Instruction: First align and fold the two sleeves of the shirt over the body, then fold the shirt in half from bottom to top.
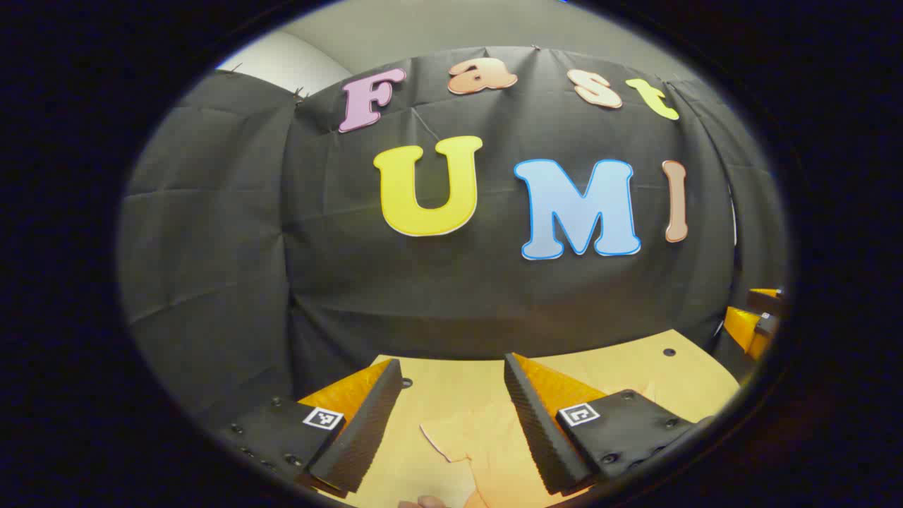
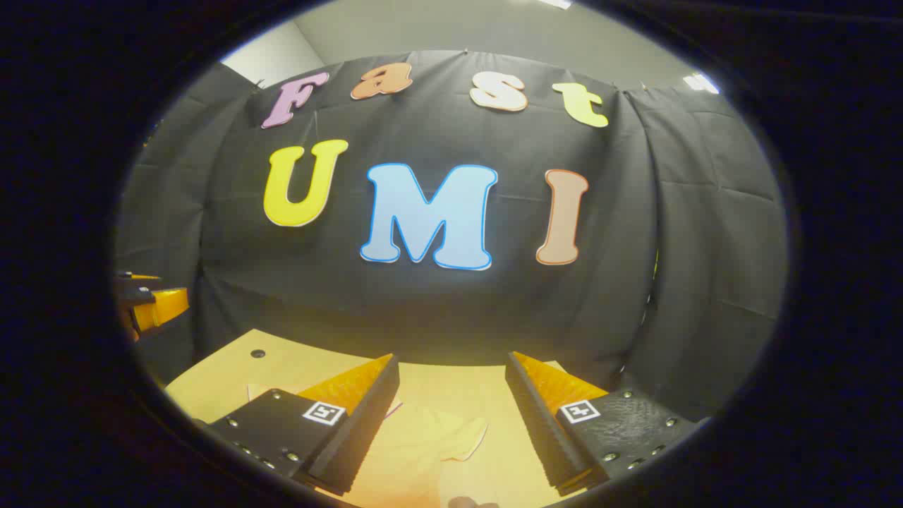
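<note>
Shirt [image 2: 430, 437] below spread right gripper [image 2: 451, 416]

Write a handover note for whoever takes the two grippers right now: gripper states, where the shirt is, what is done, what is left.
Left gripper: open, holding nothing, above the table.
Right gripper: open, holding nothing, also raised.
Shirt: lies on the table below both grippers; a sleeve shows between the right gripper's fingers, not gripped.
Done: no fold can be confirmed from these views.
Left: fold both sleeves over the body, then fold bottom to top.
</note>
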`<state>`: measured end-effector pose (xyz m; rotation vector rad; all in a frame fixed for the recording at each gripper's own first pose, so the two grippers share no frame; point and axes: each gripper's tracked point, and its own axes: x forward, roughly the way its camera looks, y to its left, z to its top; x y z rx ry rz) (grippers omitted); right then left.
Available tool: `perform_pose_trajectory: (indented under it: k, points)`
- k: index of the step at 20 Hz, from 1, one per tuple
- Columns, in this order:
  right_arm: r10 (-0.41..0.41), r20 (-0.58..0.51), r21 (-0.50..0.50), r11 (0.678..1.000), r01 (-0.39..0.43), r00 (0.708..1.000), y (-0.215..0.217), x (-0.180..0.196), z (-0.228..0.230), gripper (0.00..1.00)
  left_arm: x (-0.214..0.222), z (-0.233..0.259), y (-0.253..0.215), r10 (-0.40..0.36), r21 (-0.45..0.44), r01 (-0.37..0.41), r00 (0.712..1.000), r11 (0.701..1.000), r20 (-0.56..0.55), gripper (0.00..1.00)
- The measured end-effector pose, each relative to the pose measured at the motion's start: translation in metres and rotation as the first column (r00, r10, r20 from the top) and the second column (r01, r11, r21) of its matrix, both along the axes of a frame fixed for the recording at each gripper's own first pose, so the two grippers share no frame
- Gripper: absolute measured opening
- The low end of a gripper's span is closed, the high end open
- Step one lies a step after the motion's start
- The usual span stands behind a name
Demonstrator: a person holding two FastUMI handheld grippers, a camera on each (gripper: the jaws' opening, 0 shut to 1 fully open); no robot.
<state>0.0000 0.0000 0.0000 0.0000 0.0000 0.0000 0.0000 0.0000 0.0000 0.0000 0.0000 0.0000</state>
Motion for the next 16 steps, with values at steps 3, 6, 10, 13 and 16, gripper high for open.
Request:
perform_pose_trajectory:
  k: [3, 6, 10, 13, 16]
  points:
    - [0.0, -0.008, 0.05, 0.999, 0.0, 1.0, -0.004, 0.005, -0.002, 0.95, 0.007, 0.003, -0.001, -0.009, 0.01, 0.009, 1.0, 1.0, 0.007, 0.95]
    - [0.004, -0.028, 0.049, 0.999, -0.003, 1.0, -0.007, 0.005, -0.009, 0.95, 0.011, 0.007, -0.003, -0.013, 0.013, 0.013, 1.0, 1.0, 0.016, 0.96]
    - [0.005, -0.036, 0.053, 0.999, -0.003, 0.999, -0.008, 0.008, -0.011, 0.95, 0.008, 0.001, 0.001, -0.007, -0.004, 0.007, 1.0, 1.0, 0.001, 0.96]
    - [0.0, -0.04, 0.048, 0.999, 0.002, 0.999, -0.007, 0.012, -0.014, 0.95, 0.009, 0.003, 0.006, 0.0, 0.012, 0.0, 1.0, 1.0, 0.004, 0.97]
    - [0.002, -0.076, 0.047, 0.999, 0.002, 0.997, -0.008, 0.025, -0.025, 0.95, 0.011, 0.01, 0.006, 0.001, 0.035, -0.002, 1.0, 0.999, 0.024, 0.96]
